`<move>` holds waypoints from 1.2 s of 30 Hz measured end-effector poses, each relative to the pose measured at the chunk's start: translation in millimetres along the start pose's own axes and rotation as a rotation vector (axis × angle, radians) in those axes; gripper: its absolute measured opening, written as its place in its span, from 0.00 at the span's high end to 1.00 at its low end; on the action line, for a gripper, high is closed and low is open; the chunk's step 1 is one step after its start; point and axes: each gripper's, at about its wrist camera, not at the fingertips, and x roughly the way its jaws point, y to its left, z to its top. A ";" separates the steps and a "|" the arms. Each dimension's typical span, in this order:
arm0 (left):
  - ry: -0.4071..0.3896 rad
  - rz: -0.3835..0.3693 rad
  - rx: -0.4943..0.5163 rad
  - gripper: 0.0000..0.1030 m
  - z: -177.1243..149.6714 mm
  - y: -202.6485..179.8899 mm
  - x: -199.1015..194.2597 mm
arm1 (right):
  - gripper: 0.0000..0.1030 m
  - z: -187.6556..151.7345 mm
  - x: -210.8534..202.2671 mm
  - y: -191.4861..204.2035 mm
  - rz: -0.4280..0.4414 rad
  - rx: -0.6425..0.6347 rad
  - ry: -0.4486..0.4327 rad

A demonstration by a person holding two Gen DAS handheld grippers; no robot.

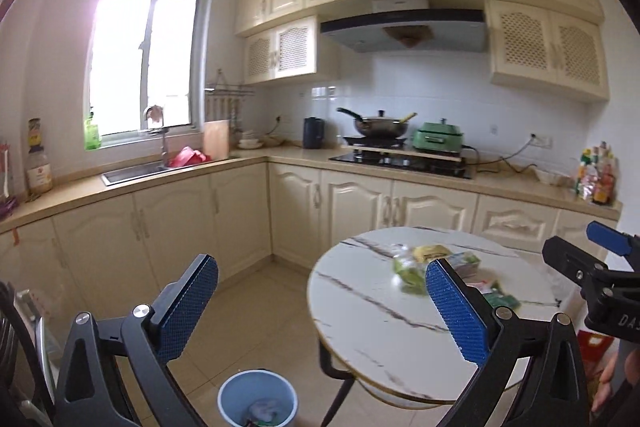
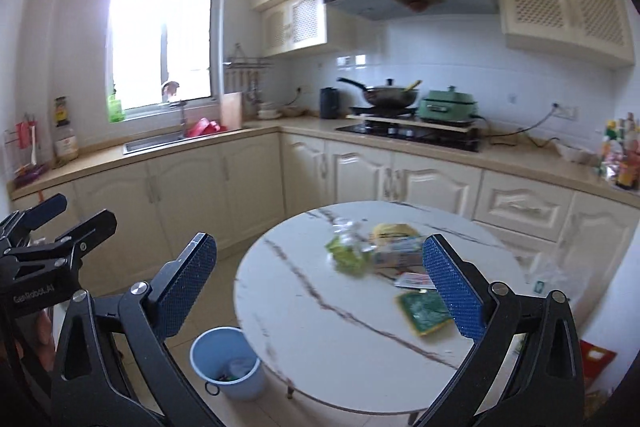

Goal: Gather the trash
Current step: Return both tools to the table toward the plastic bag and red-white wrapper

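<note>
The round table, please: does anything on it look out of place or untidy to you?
Yes. Wrappers and packets lie scattered over the far half of the round table, though the blue bin stands on the floor beside it. Nothing looks spilled or broken.

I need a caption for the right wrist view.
Open right gripper facing wrappers on a marble table, blue bin below.
</note>
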 end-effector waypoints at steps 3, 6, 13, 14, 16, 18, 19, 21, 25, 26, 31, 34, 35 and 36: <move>0.013 -0.033 0.036 0.01 -1.9 -12.3 -0.2 | 0.00 1.1 -6.7 -19.0 -0.044 0.014 -0.006; 0.029 -0.049 0.069 0.01 4.2 -9.9 9.8 | 0.00 0.7 -8.5 -40.3 -0.073 0.034 -0.003; 0.106 -0.064 0.088 0.01 33.9 -11.2 77.7 | 0.00 -8.6 6.2 -87.3 -0.129 0.078 0.038; 0.120 -0.065 0.083 0.01 36.9 -11.5 87.5 | 0.00 -11.0 11.1 -93.6 -0.139 0.085 0.051; 0.148 -0.074 0.069 0.01 45.0 -16.7 111.9 | 0.00 -18.6 18.6 -105.6 -0.151 0.097 0.074; 0.179 -0.077 0.059 0.01 45.6 -17.4 133.6 | 0.00 -23.6 30.8 -115.1 -0.162 0.105 0.102; 0.191 -0.077 0.055 0.01 51.1 -16.5 144.4 | 0.00 -26.5 38.1 -120.0 -0.165 0.108 0.118; 0.221 -0.088 0.043 0.01 54.6 -18.2 168.3 | 0.00 -33.2 53.4 -129.2 -0.170 0.115 0.151; 0.292 -0.111 0.041 0.01 55.9 -27.0 220.1 | 0.00 -48.8 83.9 -144.1 -0.181 0.132 0.215; 0.308 -0.123 0.046 0.01 57.1 -30.8 235.0 | 0.00 -52.7 92.2 -147.8 -0.181 0.136 0.231; 0.390 -0.192 0.021 0.01 70.8 -46.1 312.3 | 0.00 -62.6 135.6 -165.6 -0.173 0.141 0.295; 0.418 -0.207 0.027 0.01 86.4 -55.8 362.5 | 0.00 -62.2 158.1 -171.7 -0.157 0.143 0.306; 0.419 -0.206 0.037 0.01 92.7 -60.2 378.7 | 0.00 -61.2 166.0 -173.4 -0.154 0.138 0.308; 0.420 -0.210 0.045 0.01 96.7 -64.4 392.4 | 0.00 -60.1 172.7 -175.4 -0.153 0.133 0.314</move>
